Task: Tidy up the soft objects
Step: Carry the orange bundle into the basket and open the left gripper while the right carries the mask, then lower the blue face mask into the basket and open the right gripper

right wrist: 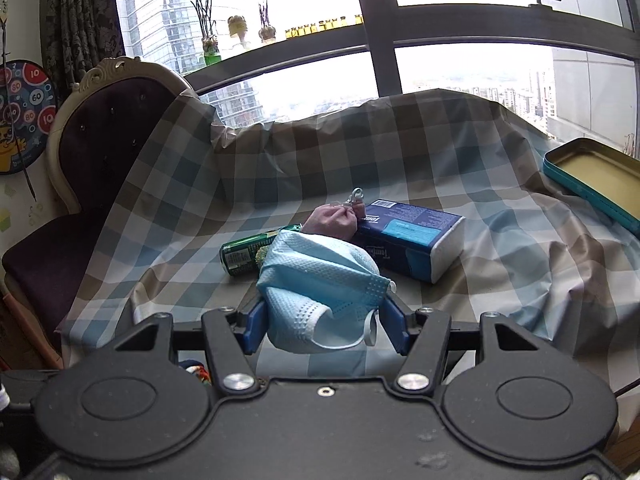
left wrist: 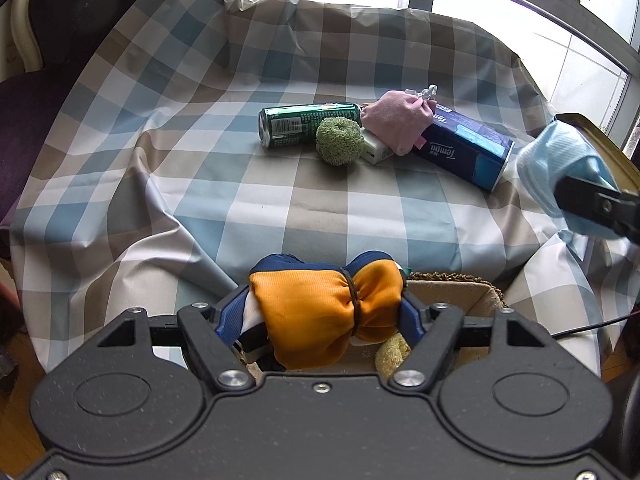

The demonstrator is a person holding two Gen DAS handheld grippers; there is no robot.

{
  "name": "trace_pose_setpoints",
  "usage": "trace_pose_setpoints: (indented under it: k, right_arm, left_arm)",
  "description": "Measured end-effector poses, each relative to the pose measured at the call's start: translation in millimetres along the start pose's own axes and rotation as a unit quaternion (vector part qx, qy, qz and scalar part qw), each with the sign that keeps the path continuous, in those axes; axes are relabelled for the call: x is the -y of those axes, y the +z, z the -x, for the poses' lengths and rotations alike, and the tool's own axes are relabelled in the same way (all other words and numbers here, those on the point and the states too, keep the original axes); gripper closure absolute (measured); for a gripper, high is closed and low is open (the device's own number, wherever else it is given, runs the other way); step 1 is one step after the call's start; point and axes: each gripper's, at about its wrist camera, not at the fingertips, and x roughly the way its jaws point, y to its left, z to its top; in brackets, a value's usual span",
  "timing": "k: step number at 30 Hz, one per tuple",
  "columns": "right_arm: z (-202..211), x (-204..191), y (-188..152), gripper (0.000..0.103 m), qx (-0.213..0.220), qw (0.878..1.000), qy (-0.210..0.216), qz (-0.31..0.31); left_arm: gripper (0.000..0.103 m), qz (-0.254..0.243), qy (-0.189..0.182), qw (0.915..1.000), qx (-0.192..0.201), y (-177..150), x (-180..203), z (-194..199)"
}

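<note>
Jaws clamped on both sides: the left gripper pinches an orange and navy cloth bundle across its width, its blue pads pressed into either end, while the right gripper squeezes a crumpled pale blue face mask, an ear loop dangling free below. The bundle, cinched at the waist by a dark band, hangs just above a tan open box at the near edge of the checked tablecloth, where a yellowish scrubber already lies; the box appears to be the collecting place for the soft items, which would explain why the left gripper is poised over it. In the left wrist view the mask rides high at the right, carried clear of the table. Left in the middle of the cloth, bunched together, are a green scouring ball, a pink drawstring pouch, a green drink can on its side, a small white object half hidden among them and a blue tissue pack. An open teal tin sits at the far right. The hard can looks set to stay, while the ball and pouch likely await collection.
</note>
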Motion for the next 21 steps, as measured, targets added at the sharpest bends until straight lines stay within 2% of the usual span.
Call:
trace_pose_setpoints:
  k: [4,6,8,21]
  right_arm:
    - [22.9,-3.6,-19.5,0.045,-0.008,1.000,0.003,0.007]
    - [30.3,-5.5,-26.8,0.045,-0.012,1.000,0.003,0.012]
    - [33.4,-6.6,-31.1,0.045,-0.015,1.000,0.002,0.013]
    - [10.8,-9.4,-42.0,0.043,-0.077,0.997,0.010,0.008]
  left_arm:
    - [0.032,0.002,0.011,0.9999,-0.001,0.4,-0.6,-3.1]
    - [0.024,0.000,0.018,0.9998,0.004,1.3,0.5,-3.6]
    - [0.022,-0.002,0.024,0.9996,0.013,2.0,1.1,-1.8]
    - [0.021,0.017,0.056,0.9983,0.010,-6.9,-5.2,1.5]
